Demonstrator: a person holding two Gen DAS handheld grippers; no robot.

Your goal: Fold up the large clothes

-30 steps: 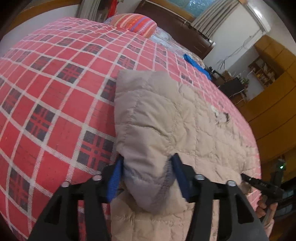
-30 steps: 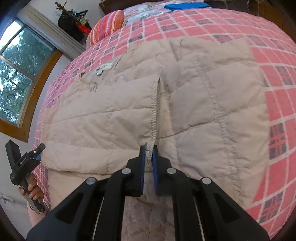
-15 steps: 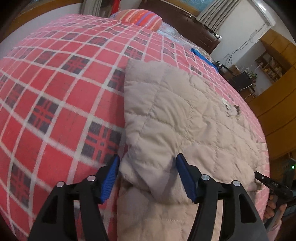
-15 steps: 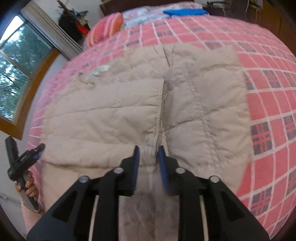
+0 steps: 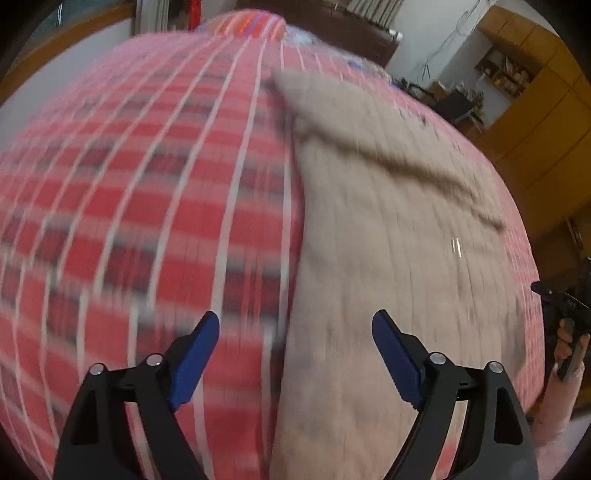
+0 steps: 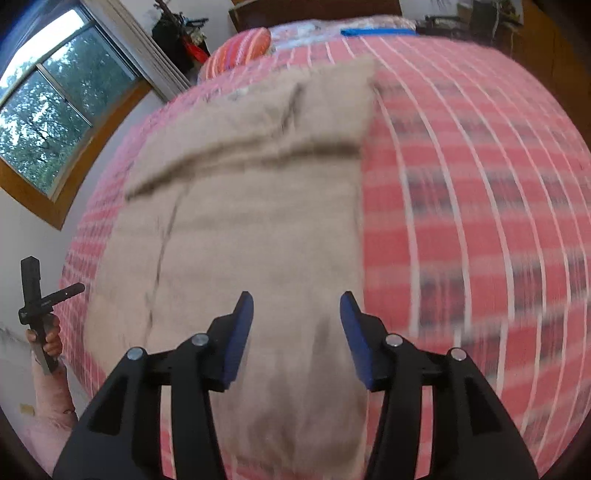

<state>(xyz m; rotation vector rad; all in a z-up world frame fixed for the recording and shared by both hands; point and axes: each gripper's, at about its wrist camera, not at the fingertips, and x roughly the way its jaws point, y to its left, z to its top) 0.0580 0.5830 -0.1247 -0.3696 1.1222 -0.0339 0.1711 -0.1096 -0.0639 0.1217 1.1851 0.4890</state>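
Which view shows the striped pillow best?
Right wrist: the striped pillow sits clear at the head of the bed, beyond the beige quilted garment. Left wrist catches only a blurred sliver at the top edge.

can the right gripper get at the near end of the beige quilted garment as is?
Probably yes. The right gripper is open, and the beige quilted garment lies flat on the plaid bed cover directly ahead, nothing between. Motion blur hides exact height.
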